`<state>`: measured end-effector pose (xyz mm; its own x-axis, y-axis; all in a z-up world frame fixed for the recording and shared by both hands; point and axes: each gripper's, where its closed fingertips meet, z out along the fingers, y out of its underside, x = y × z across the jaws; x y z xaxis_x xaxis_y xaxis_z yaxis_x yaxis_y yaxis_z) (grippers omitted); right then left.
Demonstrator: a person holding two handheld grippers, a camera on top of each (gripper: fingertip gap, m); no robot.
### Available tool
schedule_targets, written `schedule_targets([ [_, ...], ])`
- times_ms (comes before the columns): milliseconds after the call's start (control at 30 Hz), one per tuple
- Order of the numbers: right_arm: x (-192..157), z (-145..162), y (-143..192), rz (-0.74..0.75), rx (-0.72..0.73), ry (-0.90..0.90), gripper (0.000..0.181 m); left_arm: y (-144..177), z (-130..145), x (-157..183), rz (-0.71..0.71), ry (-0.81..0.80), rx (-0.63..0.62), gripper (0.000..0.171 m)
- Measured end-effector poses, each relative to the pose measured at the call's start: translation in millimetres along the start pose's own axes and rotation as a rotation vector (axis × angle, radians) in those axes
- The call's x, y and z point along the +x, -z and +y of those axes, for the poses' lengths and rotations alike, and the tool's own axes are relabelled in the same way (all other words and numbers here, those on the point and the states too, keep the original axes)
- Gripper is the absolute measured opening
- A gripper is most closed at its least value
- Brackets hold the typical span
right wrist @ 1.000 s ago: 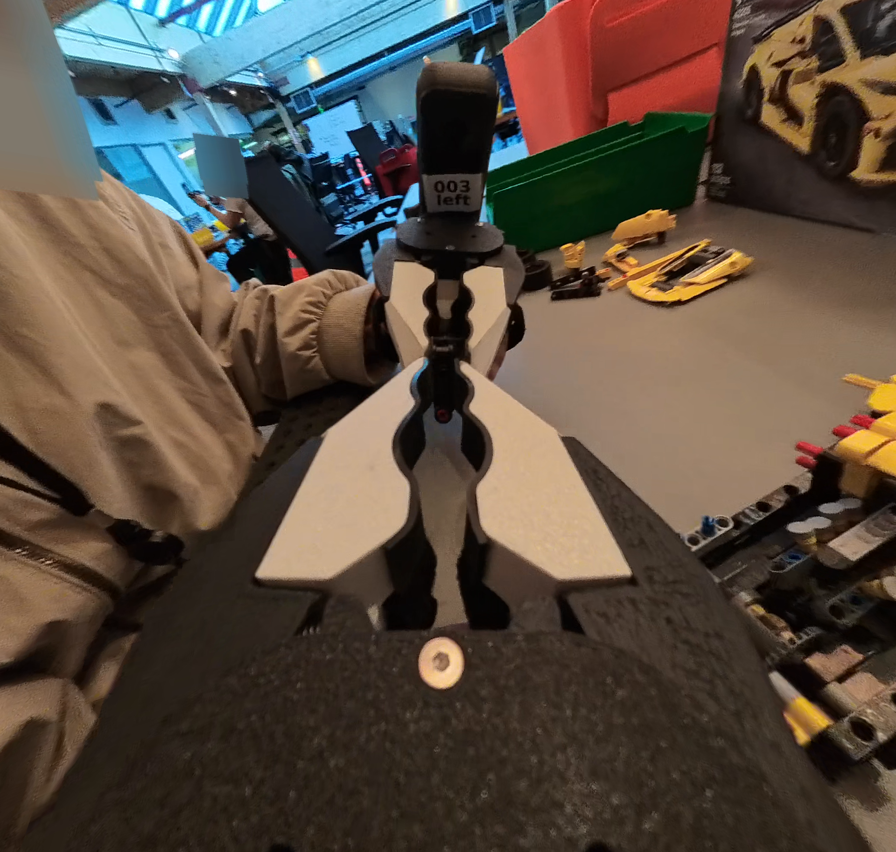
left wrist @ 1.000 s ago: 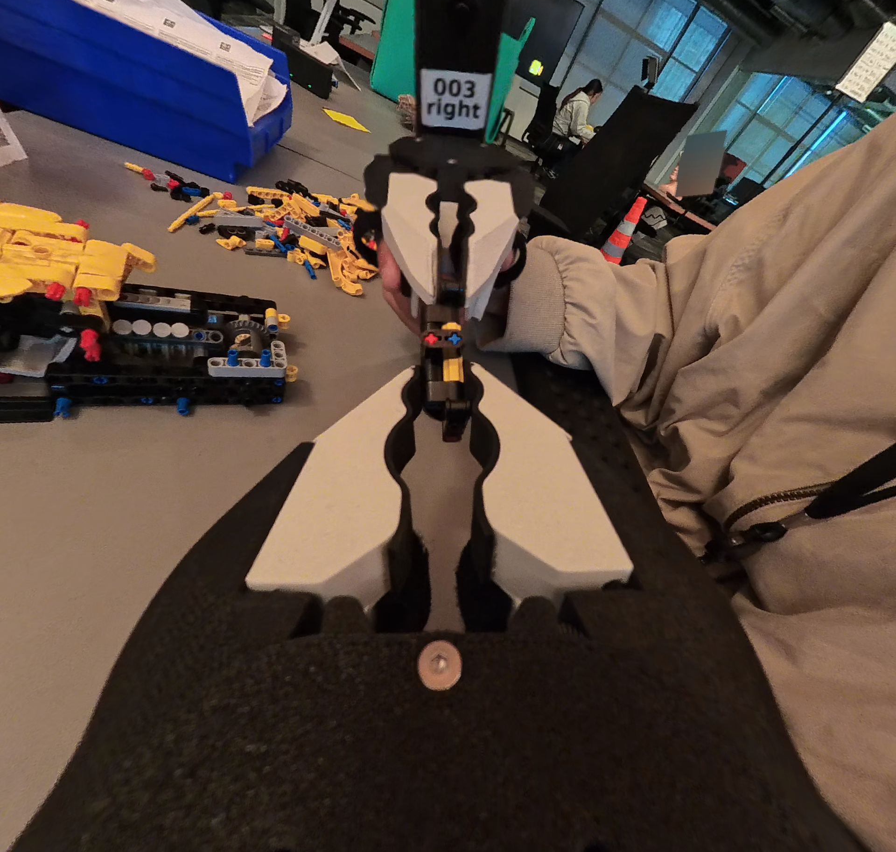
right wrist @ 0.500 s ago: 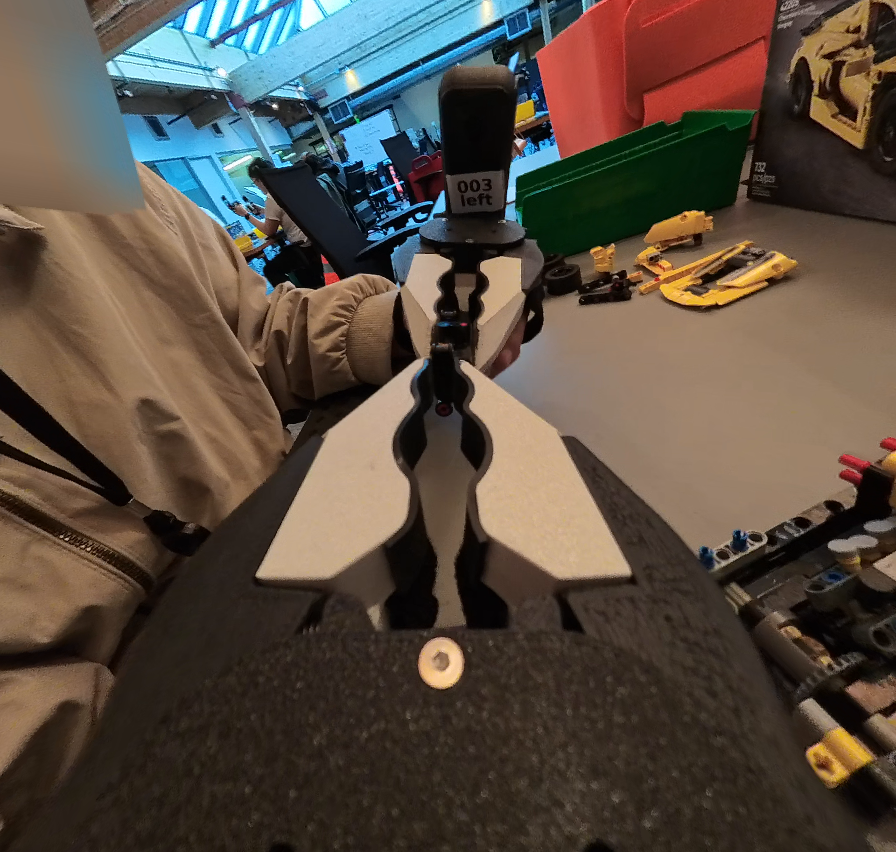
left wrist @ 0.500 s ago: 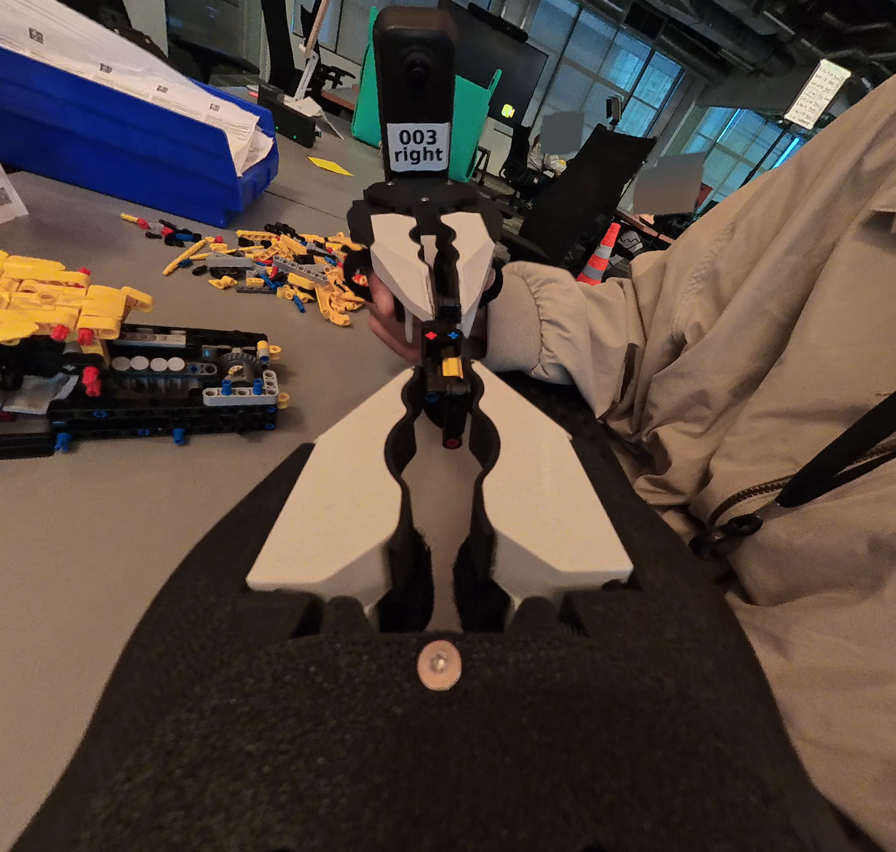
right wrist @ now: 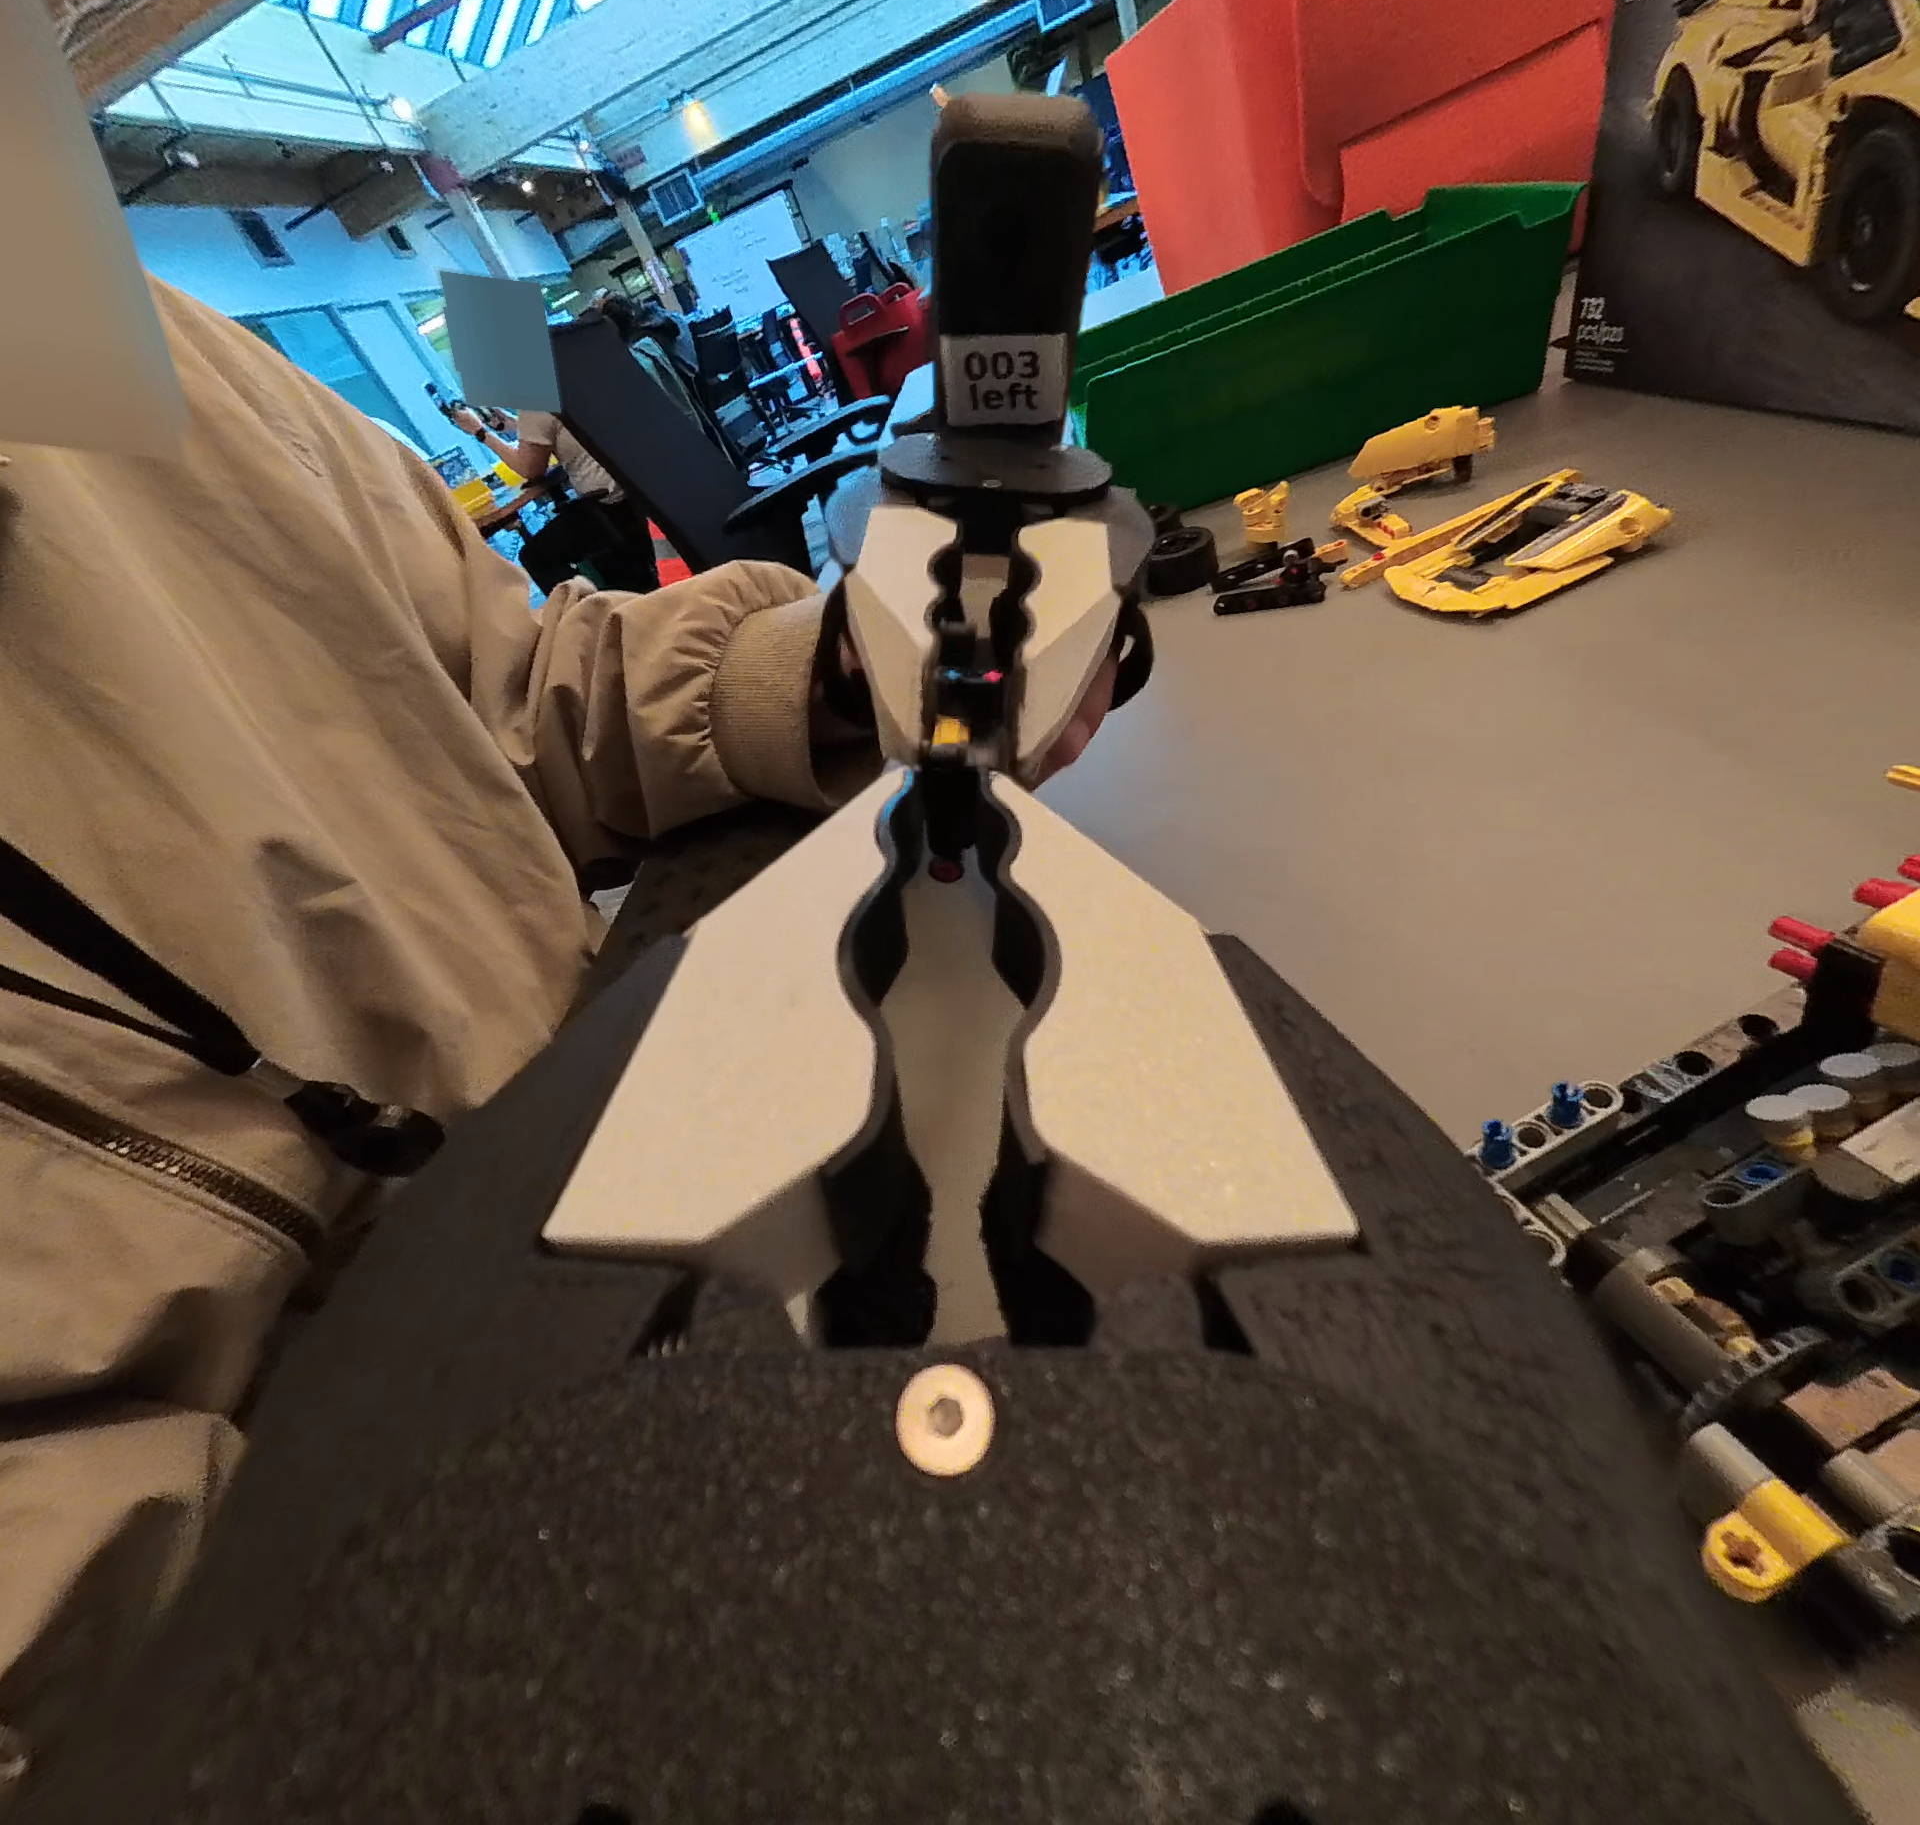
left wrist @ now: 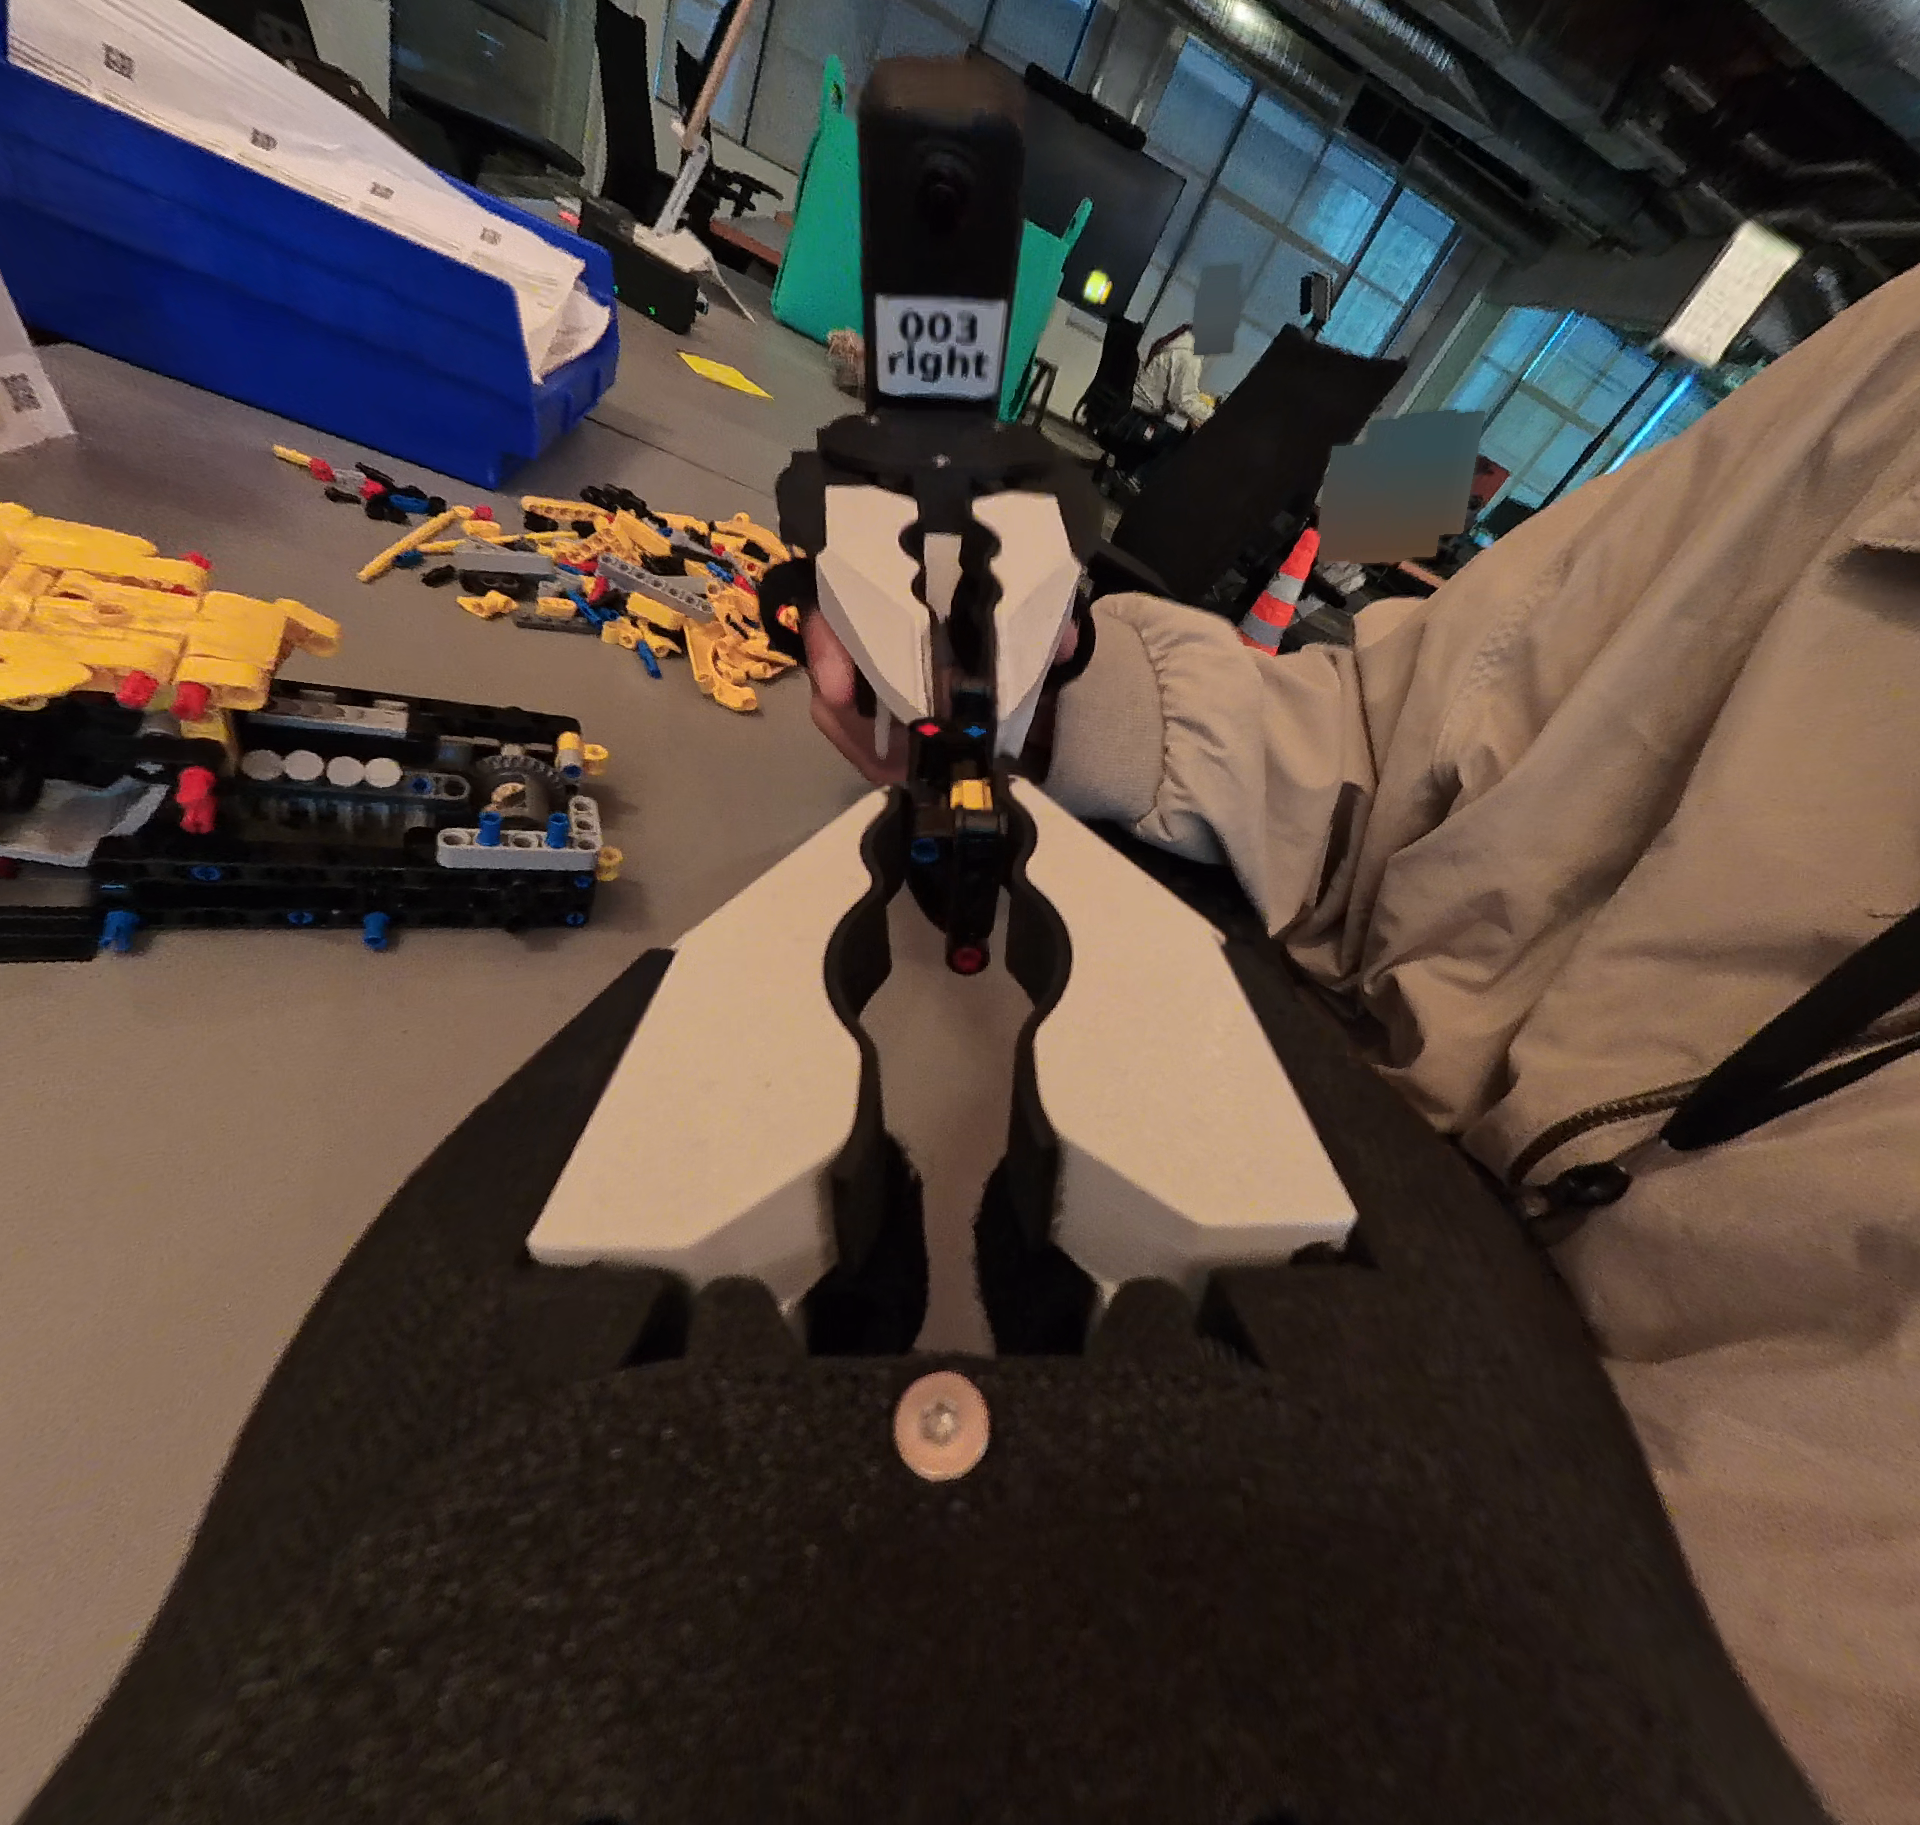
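Both tongs (left wrist: pixel 954 819) (right wrist: pixel 948 788) raised; brick assembly (left wrist: pixel 961 840) spans them lengthwise.

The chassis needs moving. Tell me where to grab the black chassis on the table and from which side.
Probably the black side rail of the black chassis, coming down from above: it lies flat and the rail runs straight, while yellow bodywork crowds its left end.

Wrist views face each other, close, sharing the table (left wrist: pixel 260 1100).

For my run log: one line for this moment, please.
left gripper: shut on brick piece | right gripper: shut on brick piece | chassis: on table
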<state>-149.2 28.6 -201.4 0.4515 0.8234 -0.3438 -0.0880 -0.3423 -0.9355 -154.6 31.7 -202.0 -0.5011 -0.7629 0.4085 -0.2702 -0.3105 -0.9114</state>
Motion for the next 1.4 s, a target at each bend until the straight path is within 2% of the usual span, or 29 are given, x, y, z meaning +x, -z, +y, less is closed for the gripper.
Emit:
schedule_targets([
  [100, 0.2, -1.4, -1.1, 0.015, -0.001, 0.036, 0.006, 1.7, -4.7, -0.1, -0.003, -0.003, 0.034, 0.016],
  [300, 0.9, 0.5, 0.6, -0.014, -0.012, 0.034, 0.006, 4.1, -1.8, 0.2, -0.052, -0.110, -0.014, 0.016],
  [333, 1.3, -9.6, 9.4, -0.016, 0.043, 0.030, 0.005, 14.2, -12.2, 0.5, -0.046, -0.098, 0.043, 0.016],
  [400, 11.5, -43.1, 65.8, 0.014, 0.251, -0.016, 0.005, 58.4, -45.0, -13.2, -0.097, -0.057, 0.220, 0.015],
  [433, 20.0, -45.9, 82.4, 0.073, 0.274, -0.005, 0.005, 67.4, -48.1, -19.3, -0.132, -0.063, 0.234, 0.015],
  [467, 21.6, -50.0, 86.8, 0.076, 0.308, -0.015, 0.005, 60.9, -42.3, -21.5, -0.146, -0.066, 0.203, 0.016],
  [567, 22.8, -50.2, 78.2, 0.049, 0.290, -0.039, 0.005, 28.6, -17.2, -16.1, -0.100, -0.055, 0.076, 0.016],
  [700, 22.7, -52.6, 85.1, 0.024, 0.319, -0.075, 0.005, 30.3, -22.6, -19.0, -0.082, -0.002, 0.140, 0.016],
  [800, 9.1, -62.3, 88.5, -0.112, 0.376, -0.147, 0.005, 30.3, -29.3, -19.6, -0.068, 0.025, 0.189, 0.016],
  [833, 13.9, -61.4, 90.1, -0.091, 0.366, -0.167, 0.005, 31.4, -33.3, -17.7, -0.050, 0.040, 0.215, 0.016],
  [867, 28.0, -57.4, 93.0, 0.013, 0.333, -0.166, 0.005, 33.0, -37.2, -15.0, -0.026, 0.061, 0.238, 0.016],
  [900, 48.1, -48.4, 100.5, 0.191, 0.251, -0.137, 0.006, 35.2, -41.0, -12.7, -0.005, 0.080, 0.265, 0.016],
  [933, 72.0, -34.9, 118.0, 0.430, 0.126, -0.080, 0.006, 37.5, -44.0, -10.0, 0.015, 0.096, 0.287, 0.016],
  [1000, 105.7, -3.3, 181.8, 0.914, -0.176, 0.007, 0.006, 41.2, -47.6, -6.7, 0.047, 0.122, 0.318, 0.016],
  [1033, 106.5, 11.1, 209.7, 1.047, -0.310, 0.016, 0.006, 42.4, -49.0, -6.0, 0.057, 0.134, 0.326, 0.016],
  [1067, 102.8, 24.4, 229.2, 1.111, -0.403, -0.019, 0.006, 43.0, -50.2, -5.1, 0.067, 0.141, 0.330, 0.016],
  [1167, 93.5, 62.9, 267.1, 1.186, -0.599, -0.169, 0.006, 43.7, -52.4, -0.9, 0.083, 0.137, 0.333, 0.016],
  [1267, 94.3, 79.9, 270.4, 1.167, -0.660, -0.207, 0.017, 43.3, -52.2, -0.2, 0.095, 0.152, 0.334, 0.016],
  [1333, 95.7, 64.7, 249.0, 1.107, -0.572, -0.168, 0.021, 43.9, -52.0, -3.0, 0.094, 0.173, 0.342, 0.016],
  [1400, 90.8, 32.4, 196.4, 0.947, -0.419, -0.101, 0.024, 44.9, -51.3, -7.7, 0.085, 0.196, 0.348, 0.016],
])
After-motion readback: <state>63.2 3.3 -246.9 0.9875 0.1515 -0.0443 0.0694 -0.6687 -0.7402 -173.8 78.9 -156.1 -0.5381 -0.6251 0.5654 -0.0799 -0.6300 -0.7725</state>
